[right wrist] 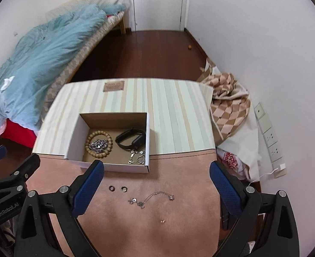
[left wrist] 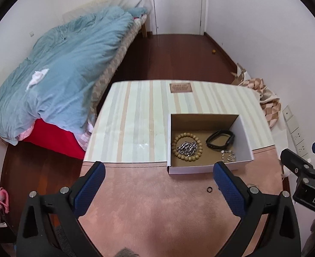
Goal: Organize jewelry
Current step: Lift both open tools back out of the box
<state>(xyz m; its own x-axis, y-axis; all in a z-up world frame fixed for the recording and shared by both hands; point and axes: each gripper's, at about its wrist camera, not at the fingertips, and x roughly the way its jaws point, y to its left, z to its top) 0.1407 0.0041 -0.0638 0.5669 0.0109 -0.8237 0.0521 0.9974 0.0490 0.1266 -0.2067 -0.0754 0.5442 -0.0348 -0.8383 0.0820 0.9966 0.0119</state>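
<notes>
Cardboard box point(right wrist: 111, 147), white outside and brown inside, open-topped, standing on the table point(right wrist: 146, 224) where the striped cloth meets the pink one; a likely collecting point, set within reach of both tools.

Contents, left to right: wooden bead bracelet point(right wrist: 99, 142) with a silver chain point(right wrist: 98, 145) heaped on it; black band point(right wrist: 130, 140); fine silver chain point(right wrist: 137, 158) at the near right corner.

Loose on the pink cloth in front of the box, apparently awaiting transfer, left to right: two small dark rings point(right wrist: 117, 188); thin necklace point(right wrist: 151, 198) laid in an arc; tiny stud point(right wrist: 162, 221) nearest the camera.

Left gripper point(left wrist: 159, 190): jaws fully apart, empty, above bare cloth.

Right gripper point(right wrist: 156, 190): jaws fully apart, empty, straddling the loose pieces from above without touching them.
</notes>
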